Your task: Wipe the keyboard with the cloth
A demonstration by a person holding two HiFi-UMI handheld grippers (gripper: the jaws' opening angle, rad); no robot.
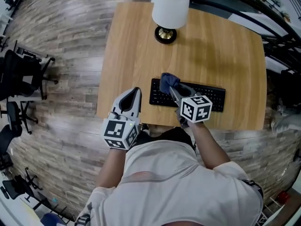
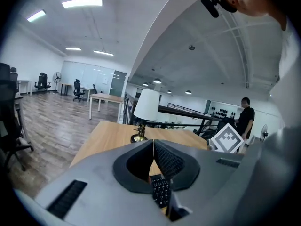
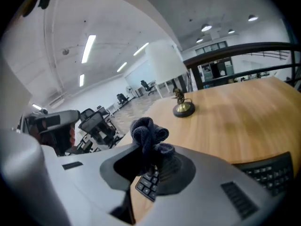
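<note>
Left tool [image 1: 136,90], right tool [image 1: 172,89] pinching one cloth [image 1: 167,80], one keyboard [image 1: 209,96]

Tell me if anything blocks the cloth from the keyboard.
Nothing visible does. The right tongs are shut on the bunched dark blue cloth directly over the left end of the black keyboard; the white-shaded lamp stands well behind it, clear.

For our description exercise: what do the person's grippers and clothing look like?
Both the left gripper and right gripper have light grey tapered shells with dark ribbed pads. Each carries a white cube with black square markers. The person wears a pale short-sleeved shirt.
</note>
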